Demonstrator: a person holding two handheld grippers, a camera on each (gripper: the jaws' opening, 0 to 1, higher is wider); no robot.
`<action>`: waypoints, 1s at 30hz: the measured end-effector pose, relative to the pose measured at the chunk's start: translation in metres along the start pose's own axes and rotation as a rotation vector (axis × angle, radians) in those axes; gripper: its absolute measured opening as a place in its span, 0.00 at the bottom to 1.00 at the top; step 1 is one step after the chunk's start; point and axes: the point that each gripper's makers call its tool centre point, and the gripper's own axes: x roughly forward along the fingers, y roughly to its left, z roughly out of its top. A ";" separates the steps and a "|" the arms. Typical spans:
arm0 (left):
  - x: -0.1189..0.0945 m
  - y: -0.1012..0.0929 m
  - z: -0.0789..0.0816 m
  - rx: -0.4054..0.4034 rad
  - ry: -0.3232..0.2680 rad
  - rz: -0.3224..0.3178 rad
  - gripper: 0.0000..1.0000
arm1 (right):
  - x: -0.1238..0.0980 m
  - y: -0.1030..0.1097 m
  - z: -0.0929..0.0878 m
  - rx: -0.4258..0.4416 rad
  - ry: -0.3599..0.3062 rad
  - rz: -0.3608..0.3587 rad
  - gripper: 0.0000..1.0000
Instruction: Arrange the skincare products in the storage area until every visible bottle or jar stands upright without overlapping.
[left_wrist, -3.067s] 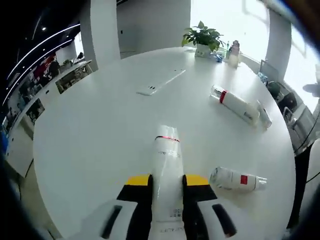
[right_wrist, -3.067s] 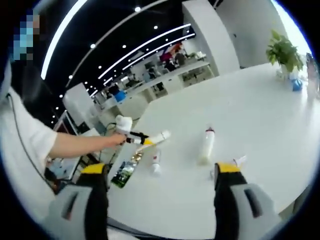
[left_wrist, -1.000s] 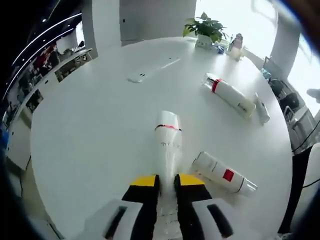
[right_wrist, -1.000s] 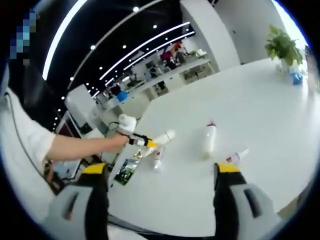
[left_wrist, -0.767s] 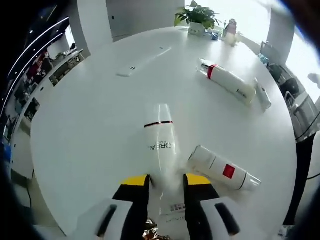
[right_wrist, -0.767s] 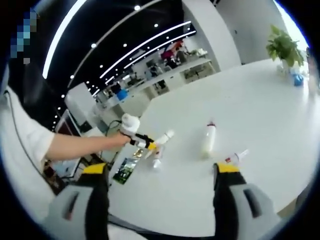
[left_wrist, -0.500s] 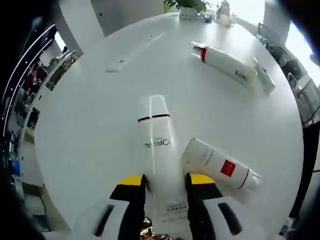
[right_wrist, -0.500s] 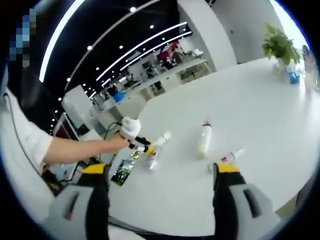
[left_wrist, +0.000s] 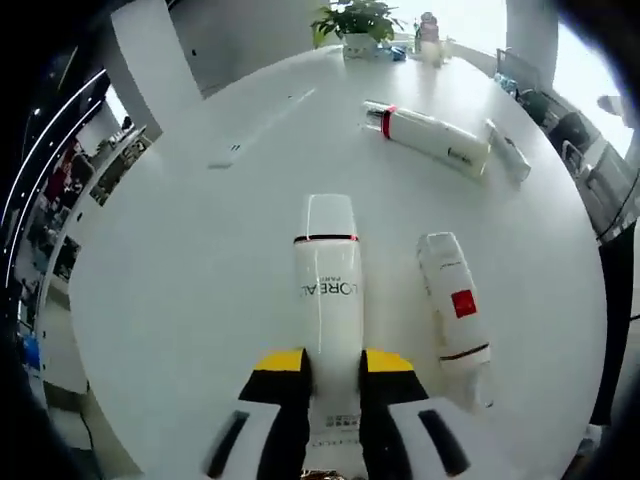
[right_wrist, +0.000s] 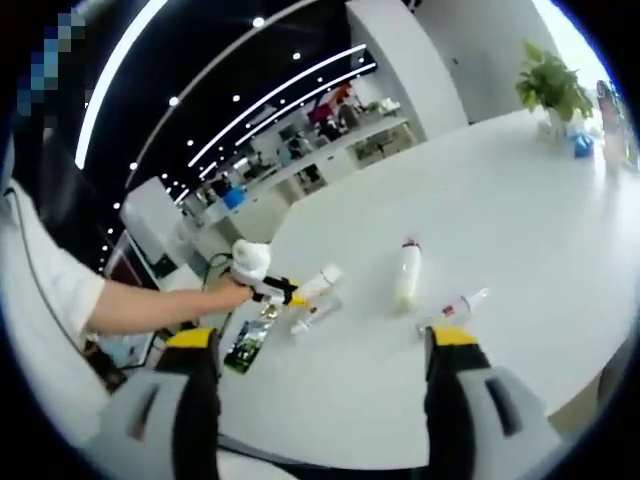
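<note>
- Bottles on a round white bench (left_wrist: 180, 260), all lying down or in hand, none upright yet.
- Left gripper view: left gripper (left_wrist: 333, 367) fingers closed on the lower body of a white bottle (left_wrist: 327, 285) with a red band; its cap points away along the fingers, over the bench middle.
- Right of it a red-label bottle (left_wrist: 452, 305) lies flat, just beside but not touching.
- Farther off a long bottle (left_wrist: 425, 135) lies flat, with a thin tube (left_wrist: 507, 150) near its far end.
- Flat remote-like item (left_wrist: 225, 155) well apart on the left; plant (left_wrist: 355, 22) at the far edge.
- Right gripper view: right gripper (right_wrist: 312, 365) fingers spread wide, holding nothing, hanging back over the near bench edge.
- Same view shows the person's arm (right_wrist: 150, 305) reaching in with the left gripper and held bottle; small bottle just below it, long bottle (right_wrist: 405, 275) and tube farther right, all flat.
- Step in hand, my read: stand the held bottle on its base.
- To do it well: swing the cap up until the body is vertical, lower the base flat onto bare bench away from the red-label bottle, and let go only once it sits steady.
- Risk: tall narrow bottle, gripped low, may tip on release; open the fingers slowly.
</note>
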 end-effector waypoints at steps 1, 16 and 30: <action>-0.001 0.000 0.000 -0.022 -0.009 -0.009 0.14 | 0.000 -0.001 0.000 0.006 -0.003 -0.002 0.83; -0.032 0.000 -0.013 -0.077 -0.040 -0.017 0.00 | 0.026 0.024 -0.003 -0.008 0.024 0.091 0.83; -0.124 -0.090 -0.042 -0.659 -0.429 0.006 0.04 | 0.086 0.041 0.013 -0.241 0.168 0.264 0.79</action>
